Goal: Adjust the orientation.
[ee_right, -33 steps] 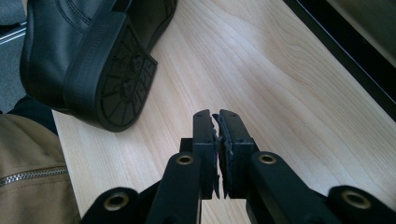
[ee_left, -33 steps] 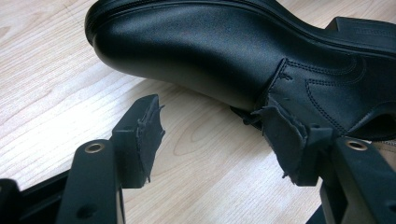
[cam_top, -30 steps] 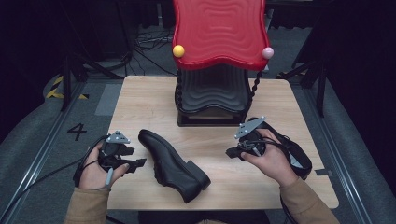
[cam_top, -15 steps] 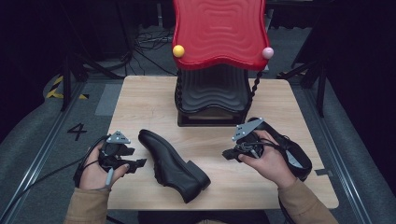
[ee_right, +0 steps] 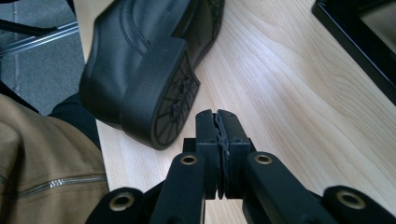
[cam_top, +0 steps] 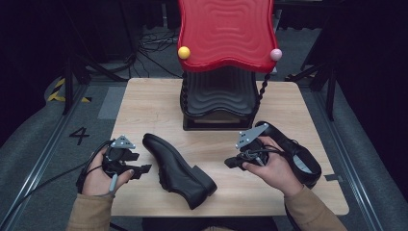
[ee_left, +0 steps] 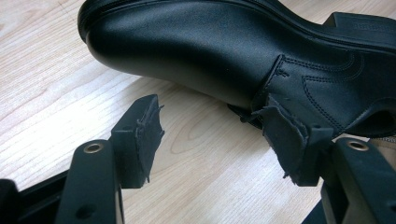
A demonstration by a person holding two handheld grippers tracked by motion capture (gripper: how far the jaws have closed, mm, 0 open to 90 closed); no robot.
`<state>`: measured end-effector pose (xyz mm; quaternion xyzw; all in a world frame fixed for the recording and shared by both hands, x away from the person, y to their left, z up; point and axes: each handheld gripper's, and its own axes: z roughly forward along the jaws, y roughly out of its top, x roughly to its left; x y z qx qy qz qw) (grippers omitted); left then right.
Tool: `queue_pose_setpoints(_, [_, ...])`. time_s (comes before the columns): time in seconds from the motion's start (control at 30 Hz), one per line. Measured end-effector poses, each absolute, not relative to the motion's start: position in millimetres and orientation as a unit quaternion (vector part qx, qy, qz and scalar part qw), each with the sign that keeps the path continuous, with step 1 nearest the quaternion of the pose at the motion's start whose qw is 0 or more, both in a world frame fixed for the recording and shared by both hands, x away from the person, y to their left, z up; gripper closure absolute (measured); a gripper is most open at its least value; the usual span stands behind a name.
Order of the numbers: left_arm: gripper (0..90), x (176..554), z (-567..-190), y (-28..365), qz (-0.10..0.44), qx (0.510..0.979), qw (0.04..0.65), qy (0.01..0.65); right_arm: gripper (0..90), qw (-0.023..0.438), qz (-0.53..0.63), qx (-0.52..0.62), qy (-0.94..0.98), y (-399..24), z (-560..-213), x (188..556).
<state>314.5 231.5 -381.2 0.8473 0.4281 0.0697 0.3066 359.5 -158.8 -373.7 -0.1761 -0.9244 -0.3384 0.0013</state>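
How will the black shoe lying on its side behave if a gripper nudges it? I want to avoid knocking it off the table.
The black shoe lies on its side on the table, so it would likely slide or pivot, not roll. Its smooth, shiny leather upper may slip between jaws. The blocky treaded heel looks stiff, probably the firmer grip.

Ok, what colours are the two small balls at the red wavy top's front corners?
One ball is yellow, the other ball is pink. The high view shows them best.

Readable: a black numeral "4" (cam_top: 79, 135) painted on the grey floor (cam_top: 57, 144), outward of the left gripper's fingers (cam_top: 144, 168).
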Motion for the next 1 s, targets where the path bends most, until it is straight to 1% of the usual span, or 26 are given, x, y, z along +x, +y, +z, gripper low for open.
queue_pose_setpoints(0.1, [37.5, 314.6, -381.4, 230.8, 0.066, 0.847, 0.307, 0.429, 89.8, 0.022, -0.356, -0.161, -0.920, -153.9, -371.2, 354.5])
queue_pose_setpoints(0.2, [37.5, 315.0, -381.4, 230.7, 0.066, 0.847, 0.307, 0.428, 90.0, 0.029, -0.360, -0.154, -0.920, -151.0, -369.5, 351.2])
queue_pose_setpoints(0.6, [37.4, 315.7, -382.8, 229.3, 0.065, 0.851, 0.303, 0.425, 90.0, 0.043, -0.360, -0.126, -0.923, -129.6, -375.5, 340.3])
queue_pose_setpoints(0.8, [37.4, 315.1, -382.8, 229.2, 0.065, 0.851, 0.302, 0.425, 90.0, 0.051, -0.346, -0.111, -0.930, -114.2, -385.5, 334.7])
queue_pose_setpoints(1.0, [37.1, 315.4, -383.5, 230.3, 0.066, 0.851, 0.300, 0.427, 90.0, 0.049, -0.338, -0.103, -0.934, -106.8, -392.7, 333.0])
